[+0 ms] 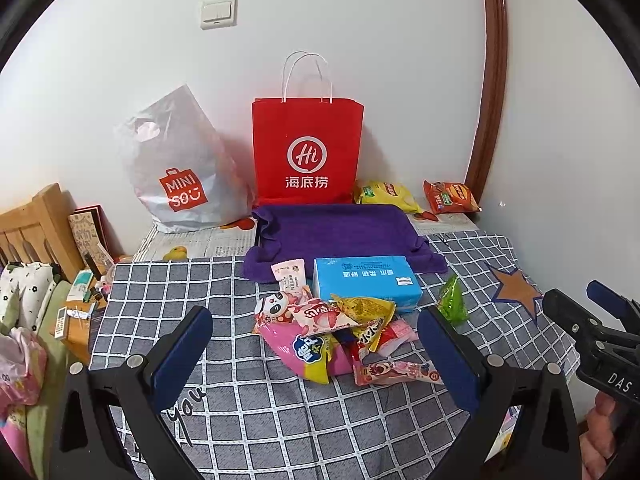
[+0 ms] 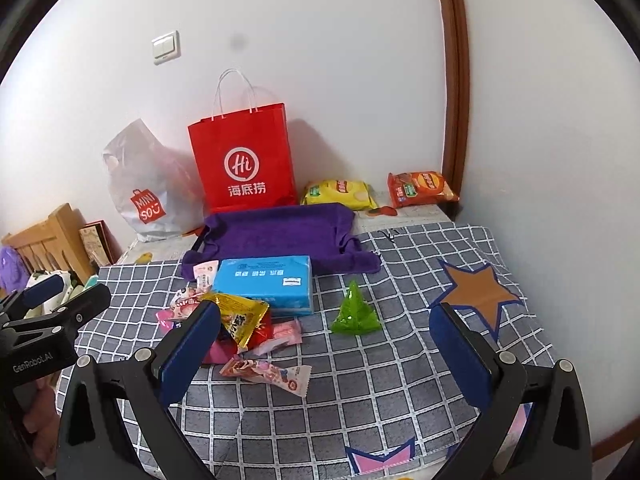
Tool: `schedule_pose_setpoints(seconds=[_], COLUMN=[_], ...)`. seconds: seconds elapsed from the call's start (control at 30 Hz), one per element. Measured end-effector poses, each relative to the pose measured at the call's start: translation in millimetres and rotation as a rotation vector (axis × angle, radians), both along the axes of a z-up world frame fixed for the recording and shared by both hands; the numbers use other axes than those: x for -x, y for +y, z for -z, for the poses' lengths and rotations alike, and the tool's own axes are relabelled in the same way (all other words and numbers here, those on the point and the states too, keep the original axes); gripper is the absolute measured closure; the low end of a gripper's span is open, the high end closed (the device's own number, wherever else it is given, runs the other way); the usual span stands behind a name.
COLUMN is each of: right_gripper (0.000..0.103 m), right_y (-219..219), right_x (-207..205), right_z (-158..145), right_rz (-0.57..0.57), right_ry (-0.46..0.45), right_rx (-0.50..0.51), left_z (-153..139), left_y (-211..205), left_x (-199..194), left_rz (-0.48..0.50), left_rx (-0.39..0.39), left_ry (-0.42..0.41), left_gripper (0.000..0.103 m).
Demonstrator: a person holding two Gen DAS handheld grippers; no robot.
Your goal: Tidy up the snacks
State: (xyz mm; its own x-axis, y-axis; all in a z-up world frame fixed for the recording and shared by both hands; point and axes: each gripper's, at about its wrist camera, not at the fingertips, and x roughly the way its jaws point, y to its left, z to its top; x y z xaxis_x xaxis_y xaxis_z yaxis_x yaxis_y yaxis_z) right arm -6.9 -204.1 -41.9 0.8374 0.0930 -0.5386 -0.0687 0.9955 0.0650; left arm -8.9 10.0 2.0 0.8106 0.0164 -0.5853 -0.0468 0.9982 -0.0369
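A: Left hand-held gripper: pads spread wide, nothing between them, hovering over the near-middle of the worktop. Right hand-held gripper: same, pads wide apart, empty, held beside the left one toward the worktop's right side.

B: Where are the snacks?

A: Snack pile sits mid-worktop on the grey checked cloth, straight ahead of the left unit. Pink bag, yellow packet, panda-print packet, long pink wrapper lying at the pile's near edge. Pile touches the front of a blue tissue pack.

B: Anything loose?

A: Green pyramid packet, alone on the cloth, just right of the tissue pack, apart from the pile.

B: Behind that?

A: Purple towel spread behind the tissue pack. At the far edge against the wall: red paper bag upright, grey Miniso plastic bag leaning to its left. Yellow chip bag and orange chip bag lie flat toward the far right corner.

B: Hands?

A: Part of a hand shows on the right unit's grip.
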Motion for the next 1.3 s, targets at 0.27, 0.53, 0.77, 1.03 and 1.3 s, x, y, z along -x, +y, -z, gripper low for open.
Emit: schedule_pose_setpoints(seconds=[0.27, 0.53, 0.77, 1.03, 1.3], right_gripper=[0.000, 0.000, 0.000, 0.000, 0.000], right_y=[1.7, 4.2, 6.9, 7.5, 6.6], right_x=[2.9, 4.2, 5.9, 8.4, 9.7], right_z=[-1.3, -2.1, -3.0, -2.7, -3.2], right_rz=[0.003, 0.004, 0.001, 0.005, 0.009], right_ry=[-0.012, -0.020, -0.025, -0.037, -0.045], right_rx=[0.015, 0.037, 0.046, 0.056, 0.056], left_z=[0.8, 0.2, -1.6, -4.3, -6.5], left_y=[-0.8, -1.0, -0.1, 0.6, -0.3], left_x=[1.1, 2.8, 4.6, 6.0, 4.6], left_rz=[0.003, 0.004, 0.005, 0.006, 0.011], left_rx=[-0.003, -0.002, 0.000, -0.001, -0.002], left_ry=[-0.002, -0.008, -0.013, -0.017, -0.014], left_gripper=[0.000, 0.001, 0.001, 0.001, 0.000])
